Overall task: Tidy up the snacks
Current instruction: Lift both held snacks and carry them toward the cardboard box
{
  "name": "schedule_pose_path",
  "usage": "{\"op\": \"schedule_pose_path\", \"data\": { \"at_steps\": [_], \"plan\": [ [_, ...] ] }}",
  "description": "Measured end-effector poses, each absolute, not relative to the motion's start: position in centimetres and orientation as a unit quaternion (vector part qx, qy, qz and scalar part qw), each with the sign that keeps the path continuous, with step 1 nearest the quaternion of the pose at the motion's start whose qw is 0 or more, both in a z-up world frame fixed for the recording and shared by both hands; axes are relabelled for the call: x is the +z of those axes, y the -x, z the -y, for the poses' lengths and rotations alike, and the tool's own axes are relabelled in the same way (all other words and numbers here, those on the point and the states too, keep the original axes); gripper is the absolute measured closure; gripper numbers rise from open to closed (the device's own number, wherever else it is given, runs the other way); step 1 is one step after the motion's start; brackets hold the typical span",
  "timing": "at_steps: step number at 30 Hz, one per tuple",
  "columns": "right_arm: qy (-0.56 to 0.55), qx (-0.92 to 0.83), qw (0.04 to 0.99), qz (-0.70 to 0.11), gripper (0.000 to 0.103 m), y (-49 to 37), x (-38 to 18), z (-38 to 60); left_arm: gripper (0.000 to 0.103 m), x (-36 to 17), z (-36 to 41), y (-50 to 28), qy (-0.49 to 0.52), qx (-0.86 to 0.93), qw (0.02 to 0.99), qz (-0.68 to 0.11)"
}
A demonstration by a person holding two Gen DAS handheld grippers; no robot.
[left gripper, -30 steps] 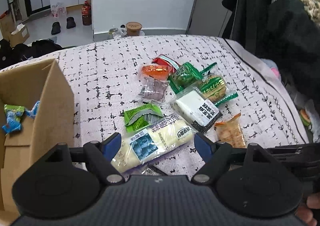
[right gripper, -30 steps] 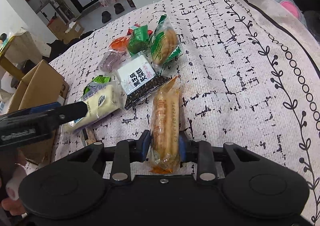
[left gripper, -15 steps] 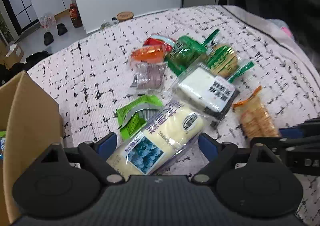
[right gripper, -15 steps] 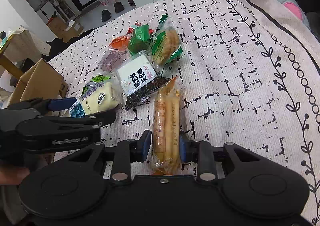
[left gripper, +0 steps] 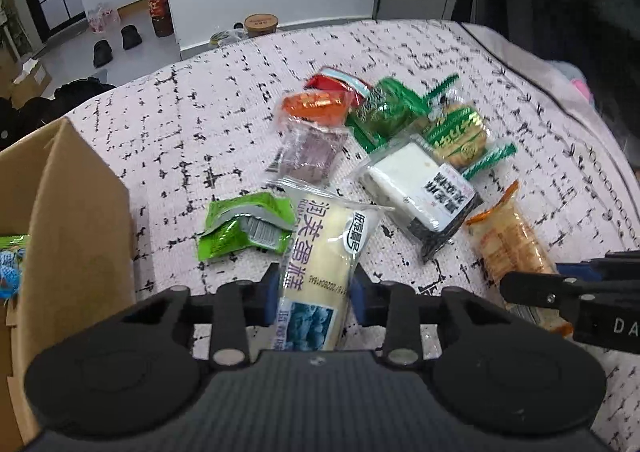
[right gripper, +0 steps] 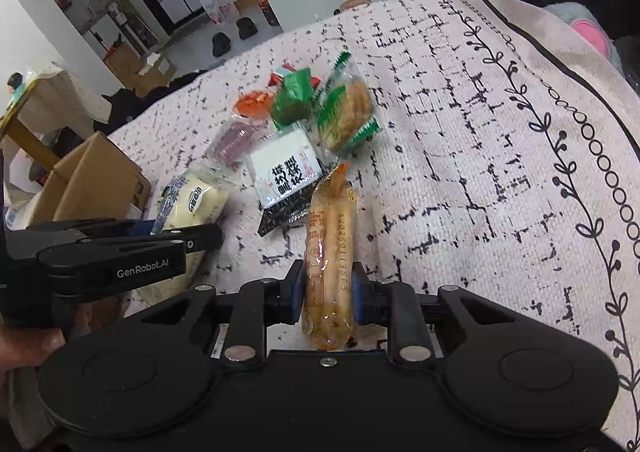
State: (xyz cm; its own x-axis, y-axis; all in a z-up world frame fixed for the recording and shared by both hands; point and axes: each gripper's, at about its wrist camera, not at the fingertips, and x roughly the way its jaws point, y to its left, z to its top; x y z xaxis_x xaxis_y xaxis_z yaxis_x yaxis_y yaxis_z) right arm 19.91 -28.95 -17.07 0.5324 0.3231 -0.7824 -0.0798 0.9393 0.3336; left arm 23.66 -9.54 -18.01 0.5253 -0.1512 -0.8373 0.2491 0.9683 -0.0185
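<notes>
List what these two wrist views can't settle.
- Cardboard box contents: left wrist view, its wall and the frame edge hide most.
- Near end of cream cake pack: left gripper, jaws closing on it, covers it.
- Date code on orange stick pack: right wrist view, blurred.

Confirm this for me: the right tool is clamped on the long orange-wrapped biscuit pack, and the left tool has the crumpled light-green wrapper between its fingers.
One thing is wrong. In the left wrist view the left tool is closing on the long pale-yellow cake pack; the crumpled light-green wrapper lies loose on the cloth beside it. The right tool is indeed clamped on the long orange-wrapped biscuit pack.
</notes>
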Motion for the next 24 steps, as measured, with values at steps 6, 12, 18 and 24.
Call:
{"op": "schedule_pose_path", "data": {
  "at_steps": [6, 12, 18, 24],
  "plan": [
    [-0.136, 0.124, 0.869, -0.46, 0.08, -19.9, -16.2, 28.5, 0.073, -16.0, 8.5, -23.1, -0.025, -0.117, 0.881, -0.458],
    [-0.144, 0.127, 0.876, -0.443, 0.08, -20.0, -14.8, 28.3, 0.074, -13.6, 7.8, -22.5, -0.001, -0.115, 0.891, -0.44],
    [-0.144, 0.129, 0.883, -0.428, 0.08, -20.0, -13.4, 27.9, 0.074, -11.5, 7.1, -22.0, 0.018, -0.105, 0.897, -0.429],
    [-0.147, 0.136, 0.889, -0.411, 0.08, -19.6, -12.0, 27.6, 0.074, -10.3, 6.5, -21.3, 0.036, -0.106, 0.899, -0.423]
  ]
}}
